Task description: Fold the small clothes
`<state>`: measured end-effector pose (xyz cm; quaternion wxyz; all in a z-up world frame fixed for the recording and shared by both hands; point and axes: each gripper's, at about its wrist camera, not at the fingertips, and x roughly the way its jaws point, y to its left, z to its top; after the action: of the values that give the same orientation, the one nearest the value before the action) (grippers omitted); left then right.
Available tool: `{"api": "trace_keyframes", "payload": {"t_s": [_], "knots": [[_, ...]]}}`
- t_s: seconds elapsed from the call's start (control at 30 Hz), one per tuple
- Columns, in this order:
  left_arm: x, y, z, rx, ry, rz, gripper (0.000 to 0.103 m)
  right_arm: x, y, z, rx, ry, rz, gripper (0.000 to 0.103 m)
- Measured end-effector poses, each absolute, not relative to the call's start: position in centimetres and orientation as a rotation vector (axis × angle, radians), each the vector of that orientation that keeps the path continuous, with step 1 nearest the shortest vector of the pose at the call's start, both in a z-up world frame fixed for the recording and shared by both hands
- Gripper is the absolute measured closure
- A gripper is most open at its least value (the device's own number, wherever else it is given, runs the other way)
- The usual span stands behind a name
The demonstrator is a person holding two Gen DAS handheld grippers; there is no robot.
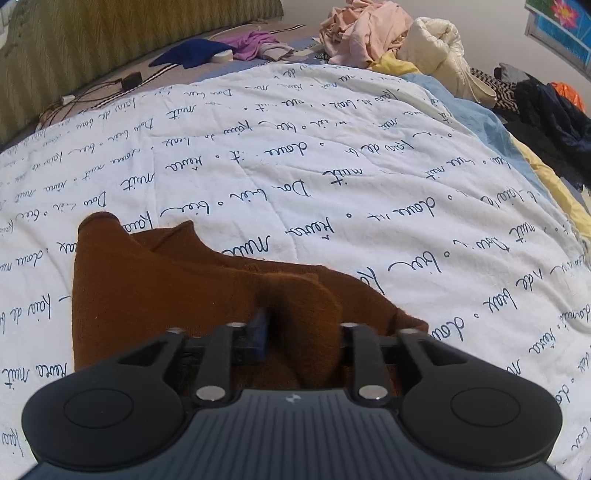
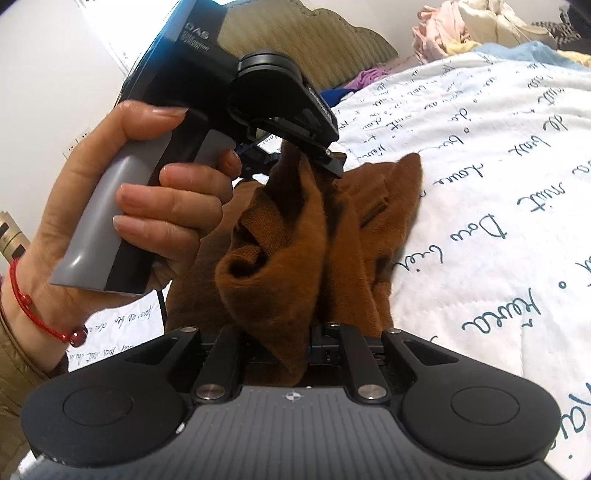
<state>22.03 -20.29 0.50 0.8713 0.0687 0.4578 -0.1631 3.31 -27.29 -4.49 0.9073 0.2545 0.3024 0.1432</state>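
A: Left wrist view first. What does the left gripper (image 1: 295, 325) have?

B: Its jaws are clenched on a fold of the brown knit garment (image 1: 155, 288). The cloth bunches up between the two fingers and covers most of them; only one blue pad shows, on the left side of the fold.

A: And the rest of the garment?

B: It spreads ahead of the jaws and off to their left, lying on the white quilt (image 1: 332, 177) with dark script printed across it. One corner stands up in a small peak further ahead on the left.

A: Anything beyond that?

B: Far ahead of the jaws, a pile of pink and cream clothes (image 1: 373, 33), and dark clothes (image 1: 546, 122) to the far right. A purple and navy heap lies ahead to the left by the padded headboard (image 1: 92, 40).

A: Now the right wrist view.

B: The right gripper (image 2: 291, 343) is likewise grasping the brown knit garment (image 2: 280, 266); cloth fills the gap between its jaws and rises ahead in thick folds.

A: And above?

B: The left gripper (image 2: 295, 155) pinches the top of the same garment, ahead of the right jaws, held by the person's left hand (image 2: 147, 206), which wears a red string bracelet (image 2: 33, 314). The white quilt (image 2: 498, 184) lies to the right.
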Motion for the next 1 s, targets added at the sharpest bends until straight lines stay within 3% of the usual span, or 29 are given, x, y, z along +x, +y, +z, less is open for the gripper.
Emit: {"api": "trace_keyframes", "payload": {"t_s": [0.07, 0.13, 0.17, 0.3, 0.47, 0.73, 1.0], "knots": [[22.2, -19.9, 0.8, 0.126, 0.939, -0.334, 0.042, 3.4, -27.5, -4.7, 0.544, 0.633, 0.300, 0.084], [22.2, -19.2, 1.5, 0.091, 0.896, -0.319, 0.026, 3.3, -27.8, -4.8, 0.569, 0.639, 0.305, 0.082], [22.3, -18.6, 2.0, 0.066, 0.876, -0.314, 0.025, 3.3, -27.9, -4.8, 0.581, 0.641, 0.306, 0.081], [22.6, -16.4, 3.3, 0.009, 0.858, -0.276, 0.025, 3.3, -28.7, -4.8, 0.620, 0.646, 0.313, 0.077], [19.5, -12.3, 3.9, 0.072, 0.785, -0.198, 0.025, 3.9, -30.4, -4.6, 0.698, 0.647, 0.341, 0.062], [10.7, -5.8, 2.0, 0.152, 0.739, -0.170, 0.024, 5.5, -31.4, -3.9, 0.723, 0.669, 0.375, 0.061], [7.3, -3.9, 0.1, 0.163, 0.753, -0.174, 0.023, 9.8, -32.3, -3.2, 0.750, 0.737, 0.410, 0.055]]}}
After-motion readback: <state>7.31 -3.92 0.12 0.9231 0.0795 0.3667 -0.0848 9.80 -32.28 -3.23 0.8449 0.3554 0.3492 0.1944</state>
